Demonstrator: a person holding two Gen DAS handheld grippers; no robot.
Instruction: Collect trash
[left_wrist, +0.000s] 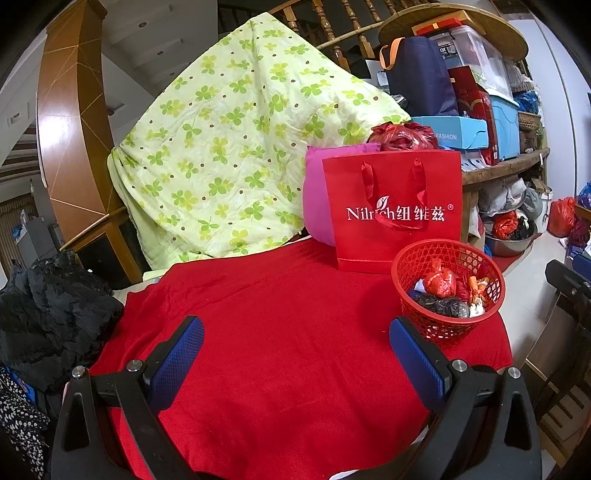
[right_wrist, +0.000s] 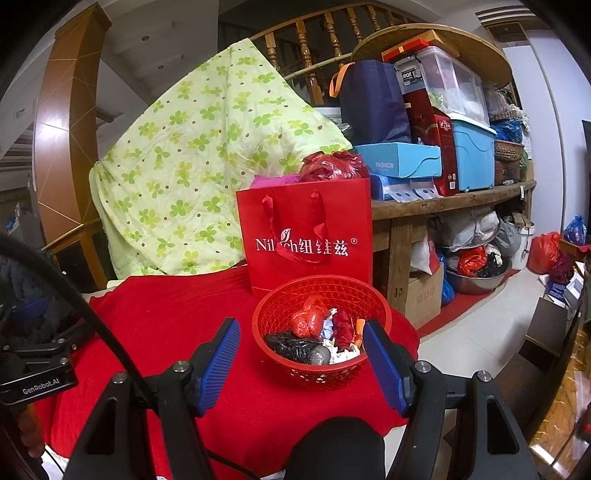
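Note:
A red plastic basket (left_wrist: 488, 291) (right_wrist: 275, 306) stands on the red cloth (left_wrist: 280, 314) (right_wrist: 166, 317). It holds several pieces of trash: a red knotted bag (left_wrist: 439, 282) (right_wrist: 307, 322), a black crumpled bag (left_wrist: 443, 306) (right_wrist: 295, 347) and bits of wrapper. My left gripper (left_wrist: 295, 334) is open and empty over bare cloth, left of the basket. My right gripper (right_wrist: 301, 339) is open and empty, its fingers either side of the basket's near rim, just above it.
A red paper gift bag (left_wrist: 395, 214) (right_wrist: 306, 240) stands behind the basket, with a pink cushion (left_wrist: 316, 199) and a green floral quilt (left_wrist: 229, 140) behind. A black garment (left_wrist: 51, 306) lies left. Cluttered shelves (right_wrist: 461, 199) and bare floor (right_wrist: 476, 332) lie right.

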